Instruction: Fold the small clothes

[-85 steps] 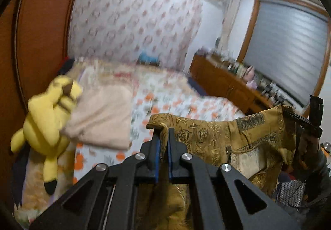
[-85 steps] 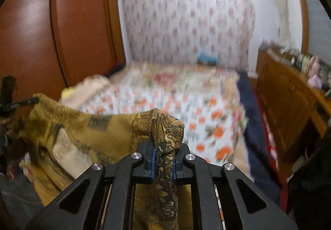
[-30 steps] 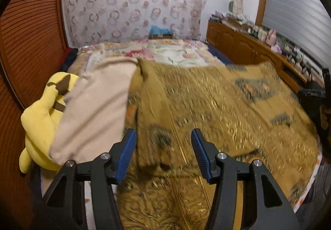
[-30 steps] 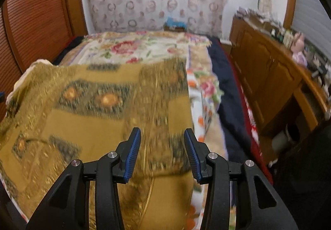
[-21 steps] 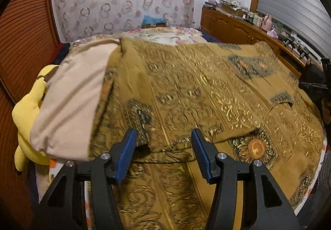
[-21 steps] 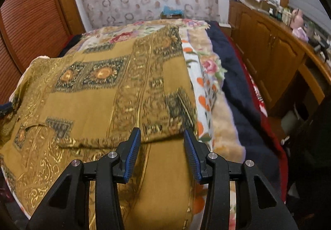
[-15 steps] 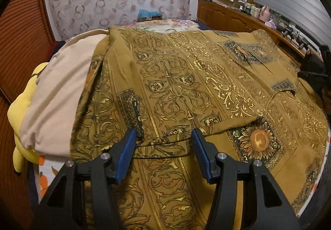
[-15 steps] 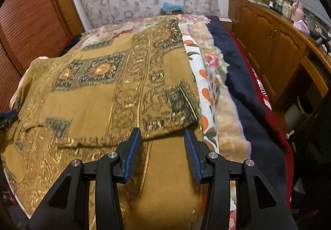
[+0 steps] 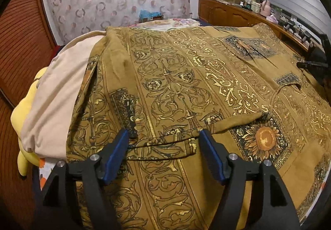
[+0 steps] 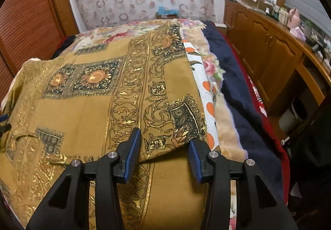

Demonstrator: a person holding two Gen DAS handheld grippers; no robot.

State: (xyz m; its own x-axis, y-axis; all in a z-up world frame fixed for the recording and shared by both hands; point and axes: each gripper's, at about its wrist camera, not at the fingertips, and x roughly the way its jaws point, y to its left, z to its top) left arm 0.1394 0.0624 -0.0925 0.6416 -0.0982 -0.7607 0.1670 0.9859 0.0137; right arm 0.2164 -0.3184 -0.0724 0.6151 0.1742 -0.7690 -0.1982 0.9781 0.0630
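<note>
A mustard garment with gold scrollwork and sunflower panels [image 9: 186, 77] lies spread over the bed, its near part folded over itself. My left gripper [image 9: 163, 137] hovers at the folded hem on the garment's left side. Its jaws are opening, and the hem lies between the blue pads without being pressed. My right gripper [image 10: 164, 137] stands open over the same garment [image 10: 93, 106] at its right corner, where the cloth edge lies loose between the pads. The right gripper also shows dark at the right edge of the left wrist view.
A beige cloth [image 9: 58, 93] and a yellow plush toy [image 9: 20, 112] lie left of the garment, against a wooden wardrobe [image 9: 20, 43]. On the right are a floral sheet [image 10: 206, 85], a navy blanket [image 10: 233, 89] and a cluttered wooden sideboard [image 10: 269, 48].
The garment, held up in both shut grippers before, now lies flat on the bed and is let go. Both grippers sank closer to it, and the left jaws widened.
</note>
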